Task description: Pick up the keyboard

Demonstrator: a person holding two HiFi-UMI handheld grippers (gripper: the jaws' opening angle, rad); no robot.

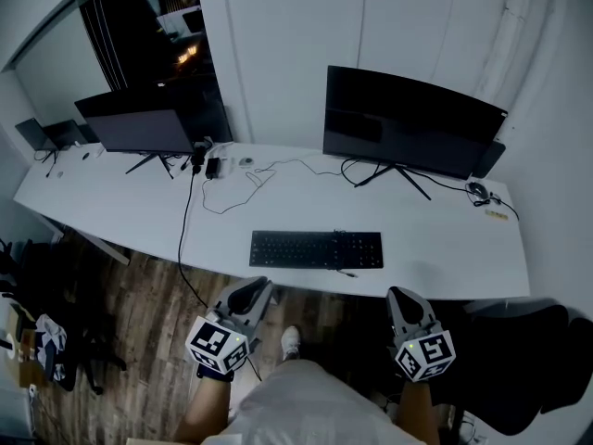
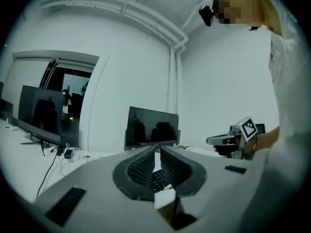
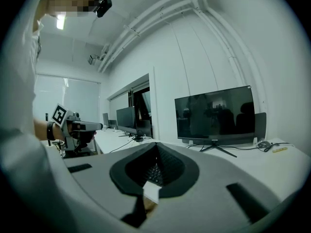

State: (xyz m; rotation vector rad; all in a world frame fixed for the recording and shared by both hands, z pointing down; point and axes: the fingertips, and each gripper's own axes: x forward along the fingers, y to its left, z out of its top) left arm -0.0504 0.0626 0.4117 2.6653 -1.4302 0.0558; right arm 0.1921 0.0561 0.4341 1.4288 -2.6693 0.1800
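A black keyboard (image 1: 316,248) lies flat near the front edge of the long white desk (image 1: 120,213). My left gripper (image 1: 260,289) is held just before the desk edge, below the keyboard's left end, jaws shut and empty. My right gripper (image 1: 399,295) hangs off the desk edge below the keyboard's right end, also shut with nothing in it. In the left gripper view the closed jaws (image 2: 156,152) point level and a strip of keyboard (image 2: 158,179) shows under them. In the right gripper view the closed jaws (image 3: 156,148) likewise frame a bit of keyboard (image 3: 153,173).
Two dark monitors (image 1: 412,123) (image 1: 139,128) stand at the back of the desk, with cables (image 1: 264,176) and a small adapter (image 1: 213,167) between them. A black chair (image 1: 533,355) is at the lower right. Bags (image 1: 37,341) sit on the wooden floor at left.
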